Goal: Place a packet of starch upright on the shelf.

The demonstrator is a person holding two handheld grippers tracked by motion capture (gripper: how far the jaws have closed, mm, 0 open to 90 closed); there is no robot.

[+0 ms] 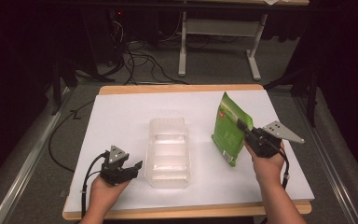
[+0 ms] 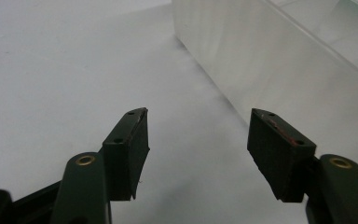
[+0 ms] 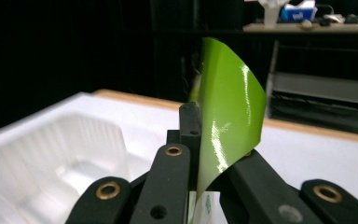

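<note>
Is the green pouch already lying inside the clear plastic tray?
No, the green pouch is held upright by the right tool, beside the clear tray.

green pouch (image 1: 230, 132), printed label too small to read; no other legible text

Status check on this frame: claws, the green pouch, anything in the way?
Right claw shut on green pouch, pouch held upright beside clear tray. Left claw open, holding nothing, low beside the tray wall. Nothing between pouch and tray.

glossy green pouch (image 1: 230, 130) upright, tilted, right of clear plastic tray (image 1: 168, 151), pinched at edge.
</note>
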